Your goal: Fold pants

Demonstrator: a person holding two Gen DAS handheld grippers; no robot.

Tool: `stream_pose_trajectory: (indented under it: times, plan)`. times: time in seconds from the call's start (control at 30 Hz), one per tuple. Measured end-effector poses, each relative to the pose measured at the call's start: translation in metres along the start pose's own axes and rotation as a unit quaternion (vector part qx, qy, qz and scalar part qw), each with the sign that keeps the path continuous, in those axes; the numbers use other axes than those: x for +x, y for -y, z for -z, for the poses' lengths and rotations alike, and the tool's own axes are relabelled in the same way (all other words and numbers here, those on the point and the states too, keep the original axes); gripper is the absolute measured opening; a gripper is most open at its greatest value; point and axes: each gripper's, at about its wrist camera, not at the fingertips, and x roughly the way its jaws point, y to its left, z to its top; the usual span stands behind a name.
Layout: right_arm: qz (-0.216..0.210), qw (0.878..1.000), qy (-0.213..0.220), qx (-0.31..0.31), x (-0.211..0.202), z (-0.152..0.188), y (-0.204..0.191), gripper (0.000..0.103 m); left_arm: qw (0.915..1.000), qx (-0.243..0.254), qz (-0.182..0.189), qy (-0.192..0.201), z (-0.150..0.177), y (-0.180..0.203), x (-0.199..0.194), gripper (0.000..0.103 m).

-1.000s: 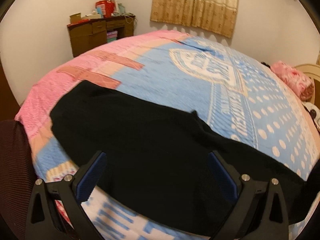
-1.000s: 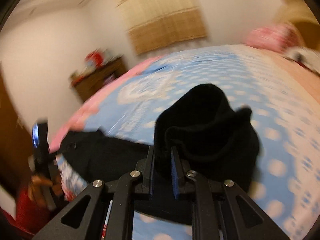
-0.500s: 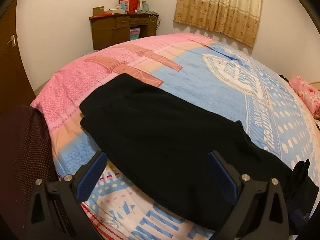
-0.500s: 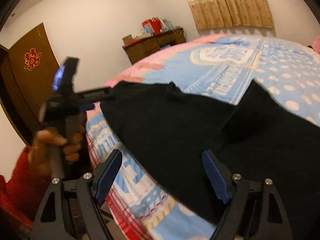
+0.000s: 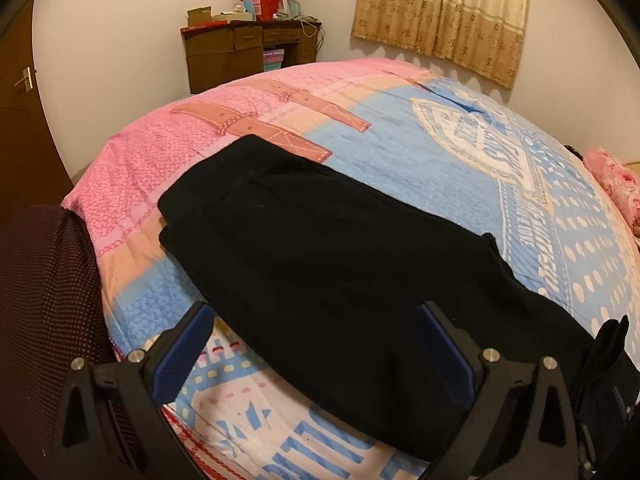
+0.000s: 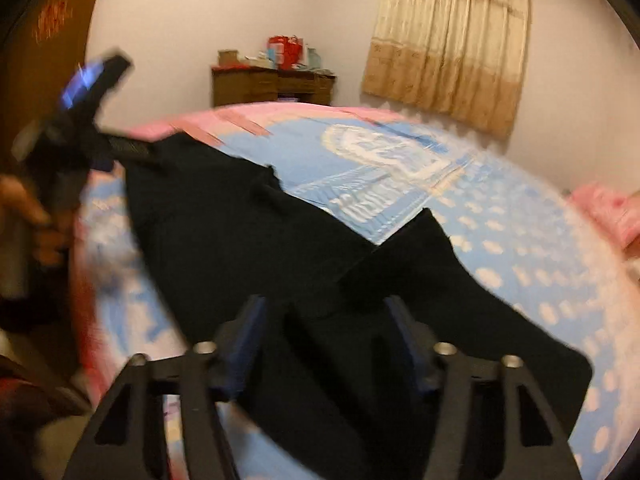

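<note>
Black pants [image 5: 340, 264] lie flat on the bed, the waistband end at the left near the pink part of the cover. In the right wrist view the pants [image 6: 248, 248] show a folded-over leg part at the right. My left gripper [image 5: 316, 344] is open and empty, just above the pants' near edge. My right gripper [image 6: 326, 340] is open, its fingers wide apart over the black cloth, holding nothing. The left gripper also shows, blurred, in the right wrist view [image 6: 92, 92], held in a hand.
The bed [image 5: 440, 152] has a pink and blue patterned cover. A brown desk [image 5: 248, 56] with boxes stands against the far wall, next to a curtain [image 5: 444, 12]. A pink pillow [image 5: 616, 184] lies at the right. A dark dotted cloth [image 5: 44, 300] is at the left.
My right gripper opened and let go of the bunched black cloth, which now lies on the bed. My left gripper drew back from the pants, staying open.
</note>
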Motion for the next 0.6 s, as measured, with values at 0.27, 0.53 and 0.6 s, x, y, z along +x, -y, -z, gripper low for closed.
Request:
stream_pose_trajectory:
  times: [0.27,0.53,0.6]
  plan:
    - [0.024,0.999,-0.005,-0.036,0.018,0.016,-0.007,0.056,0.9999,-0.012,-0.005,-0.006,-0.001,-0.009,0.006,0.103]
    - [0.056,0.998,-0.017,-0.020,0.031,0.011,0.009,0.021,0.9999,-0.013,-0.003,-0.009,0.000,-0.009,0.007,0.103]
    - [0.059,0.998,-0.019,-0.026,0.029,0.009,0.006,0.018,0.9999,-0.013,-0.003,-0.009,0.000,-0.009,0.007,0.103]
